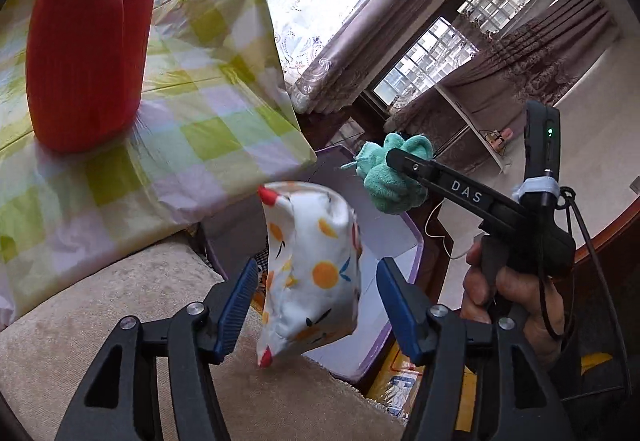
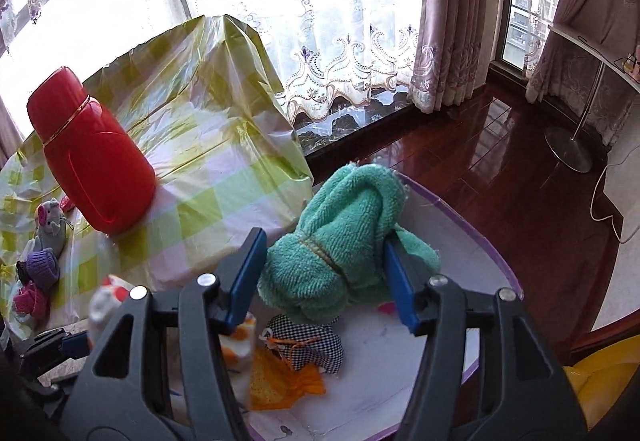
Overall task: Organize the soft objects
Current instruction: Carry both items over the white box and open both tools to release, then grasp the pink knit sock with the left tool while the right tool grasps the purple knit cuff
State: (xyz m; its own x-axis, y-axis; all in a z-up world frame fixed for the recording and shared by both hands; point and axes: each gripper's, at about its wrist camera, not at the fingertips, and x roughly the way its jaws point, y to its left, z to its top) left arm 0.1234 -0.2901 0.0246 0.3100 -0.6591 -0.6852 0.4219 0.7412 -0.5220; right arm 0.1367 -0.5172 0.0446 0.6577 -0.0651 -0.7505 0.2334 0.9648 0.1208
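Currently a green towel [image 2: 340,237] is pinched by the right claw [image 2: 326,277] over the bin [image 2: 496,261]; the left claw [image 1: 316,305] is spread around a pouch [image 1: 312,269]. Early release risks an overshoot onto the floor.

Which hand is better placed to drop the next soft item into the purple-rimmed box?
Right, probably. The right gripper holds the green towel directly above the box. The left gripper is open, and the orange-print pouch sits loose between its fingers.

Daylight blows out the curtained window [image 2: 280,1], glare streaks the wood floor [image 2: 500,169], fisheye edges darken.
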